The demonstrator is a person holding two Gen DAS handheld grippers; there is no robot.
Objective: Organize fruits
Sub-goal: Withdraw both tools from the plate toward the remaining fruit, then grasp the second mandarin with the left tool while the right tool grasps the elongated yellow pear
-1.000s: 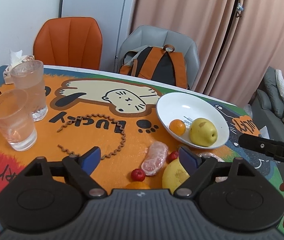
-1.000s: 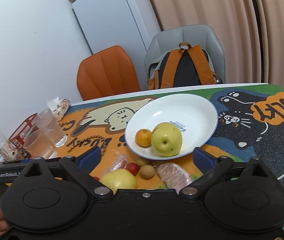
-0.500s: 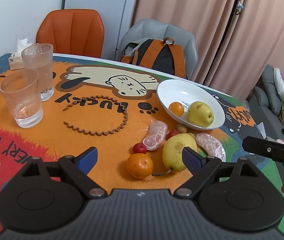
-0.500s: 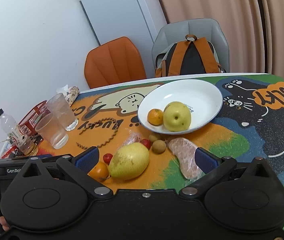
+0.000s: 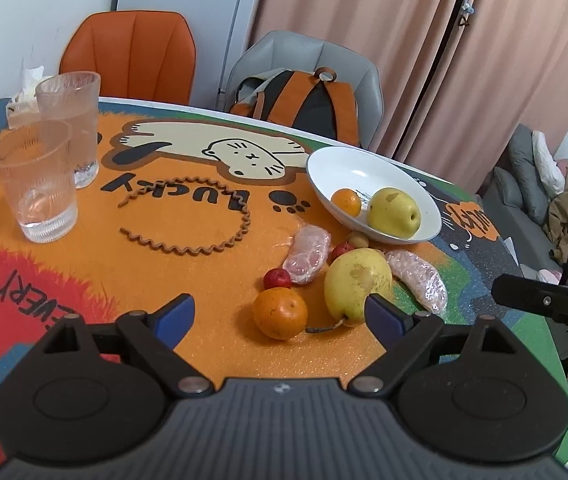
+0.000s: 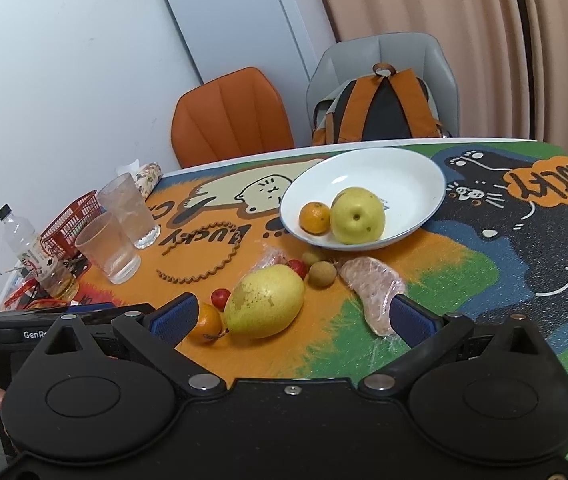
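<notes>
Fruits lie loose on a cartoon-cat table mat (image 5: 84,280) in front of me, near a white plate (image 6: 404,176). On the plate sit a small orange (image 6: 315,217) and a yellow apple-like fruit (image 6: 358,216), touching each other.

Much is partly hidden. From my left wrist view, my left gripper's (image 5: 280,314) right fingertip covers the lower edge of the big yellow pear (image 5: 358,282). From my right wrist view, my right gripper's (image 6: 292,316) left fingertip hides part of the loose orange (image 6: 206,322), and its right fingertip covers one end of a plastic-wrapped pink fruit piece (image 6: 374,290). A second wrapped piece (image 5: 308,254) is mostly blocked by the pear in that view. Two small brown round fruits (image 6: 321,274) are too small to name.

The pear lies on its side, its long axis running toward the plate, stem end nearest me beside the loose orange. Two small red fruits (image 5: 277,279) sit close by.

Both my grippers hover with fingers spread wide, pinching nothing.

Two ribbed glasses (image 5: 36,184) and a wavy brown cord (image 5: 204,236) share the mat. Behind stand an orange chair (image 5: 132,52), a grey chair holding a backpack (image 5: 308,100), and pink curtains (image 5: 364,40).
</notes>
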